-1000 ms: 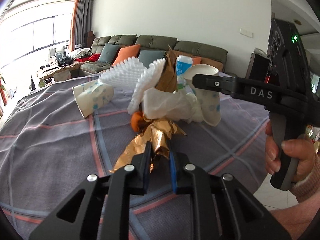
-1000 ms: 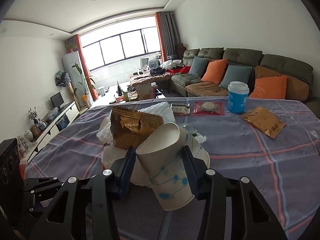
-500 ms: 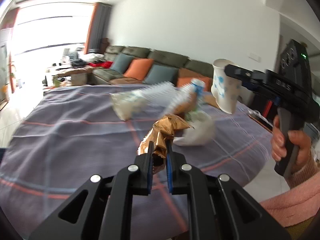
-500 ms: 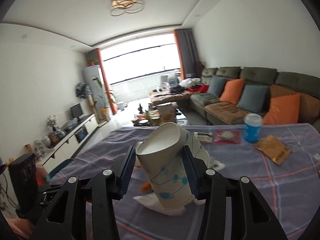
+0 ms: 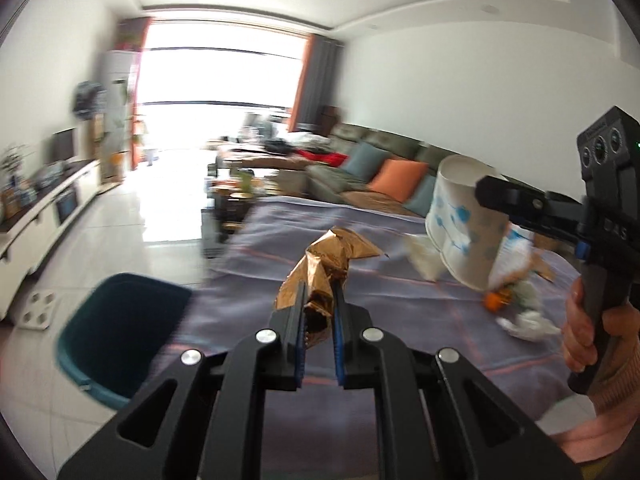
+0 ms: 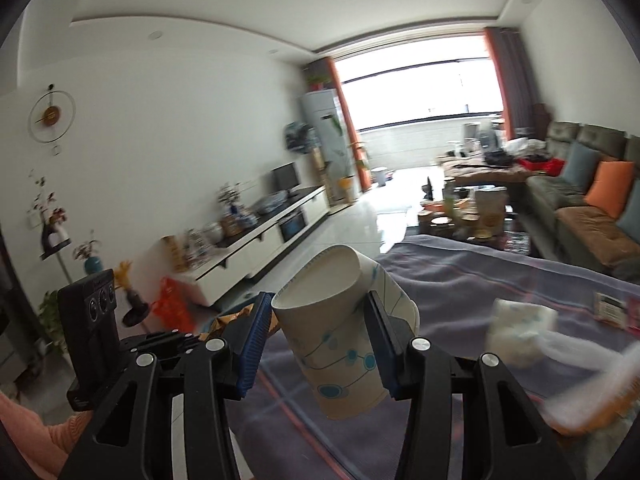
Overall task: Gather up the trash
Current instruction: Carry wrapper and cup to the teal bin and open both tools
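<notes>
Above the near edge of the table covered in a grey-purple checked cloth (image 5: 280,248), the left gripper (image 5: 319,300) pinches a crumpled gold foil wrapper (image 5: 326,258) between its blue-padded fingers, the wrapper lifted clear of the cloth. To its right, the right gripper (image 6: 318,320) clamps a white paper cup with blue dots (image 6: 340,344) across its body, the open mouth tilted up and away. A teal plastic bin (image 5: 120,332) stands on the tiled floor beside the table, below and left of the wrapper. More trash remains on the cloth: a blurred pile of white tissue and an orange scrap (image 5: 516,304).
</notes>
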Available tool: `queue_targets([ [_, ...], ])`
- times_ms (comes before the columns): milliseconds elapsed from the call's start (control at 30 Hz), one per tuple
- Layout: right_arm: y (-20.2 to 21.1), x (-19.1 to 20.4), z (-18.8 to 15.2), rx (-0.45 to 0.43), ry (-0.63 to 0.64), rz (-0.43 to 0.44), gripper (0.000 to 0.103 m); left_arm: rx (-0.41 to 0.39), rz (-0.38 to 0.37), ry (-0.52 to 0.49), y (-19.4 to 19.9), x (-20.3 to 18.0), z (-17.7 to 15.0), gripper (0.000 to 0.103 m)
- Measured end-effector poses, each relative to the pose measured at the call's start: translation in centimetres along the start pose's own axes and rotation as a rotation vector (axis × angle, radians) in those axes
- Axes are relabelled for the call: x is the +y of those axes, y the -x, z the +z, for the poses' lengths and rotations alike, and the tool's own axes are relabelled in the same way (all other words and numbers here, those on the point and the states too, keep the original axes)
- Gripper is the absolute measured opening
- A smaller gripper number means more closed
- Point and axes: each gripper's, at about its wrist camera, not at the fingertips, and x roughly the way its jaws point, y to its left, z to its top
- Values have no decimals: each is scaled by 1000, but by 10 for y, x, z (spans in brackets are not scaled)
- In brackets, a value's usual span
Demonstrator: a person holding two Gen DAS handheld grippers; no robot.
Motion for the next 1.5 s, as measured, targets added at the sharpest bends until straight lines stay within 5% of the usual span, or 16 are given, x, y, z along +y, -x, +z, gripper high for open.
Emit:
queue_targets([
  [200, -72, 34, 16, 87, 43, 145, 48, -11, 163, 80, 7, 64, 5, 12],
  [500, -164, 60, 16, 205, 19, 274, 48, 36, 285, 164, 3, 137, 0, 12],
  [1167, -287, 53, -13, 456, -96, 188, 50, 178, 353, 302, -56, 188, -28, 16],
  [1500, -271, 43, -14, 443, -123, 165, 58, 165, 358, 356, -58, 197, -28, 42],
])
